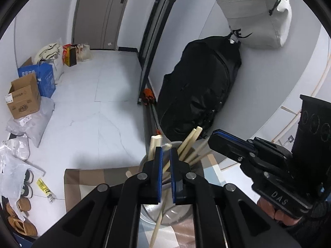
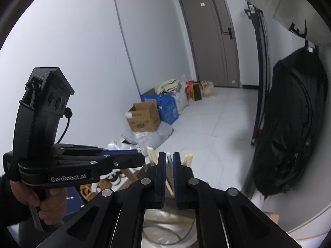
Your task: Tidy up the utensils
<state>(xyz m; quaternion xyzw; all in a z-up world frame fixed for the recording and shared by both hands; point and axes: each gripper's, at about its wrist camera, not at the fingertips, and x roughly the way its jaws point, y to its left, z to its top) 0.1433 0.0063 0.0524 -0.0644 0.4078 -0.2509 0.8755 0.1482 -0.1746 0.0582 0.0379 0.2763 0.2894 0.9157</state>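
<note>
A shiny metal cup (image 1: 175, 212) stands on a tabletop (image 1: 86, 184) with a brown and blue checked cloth on it. Pale wooden chopsticks (image 1: 189, 142) stick up out of the cup and lean to different sides. A pale, wider handle (image 1: 155, 144) stands in the cup too. The left tool (image 1: 165, 175) is right over the cup, and its blue pads are close together with one thin chopstick (image 1: 163, 202) between them; it looks pinched. The right tool (image 2: 169, 177) is over the same cup (image 2: 169, 227), and its pads are close together around a light, flat stick (image 2: 170, 169); I cannot tell if they press on it. Each tool shows in the other one's view, held by a hand (image 2: 41, 202). A black bag (image 1: 198, 88) leans on the wall, and cardboard boxes (image 1: 22, 97) sit on the floor.
</note>
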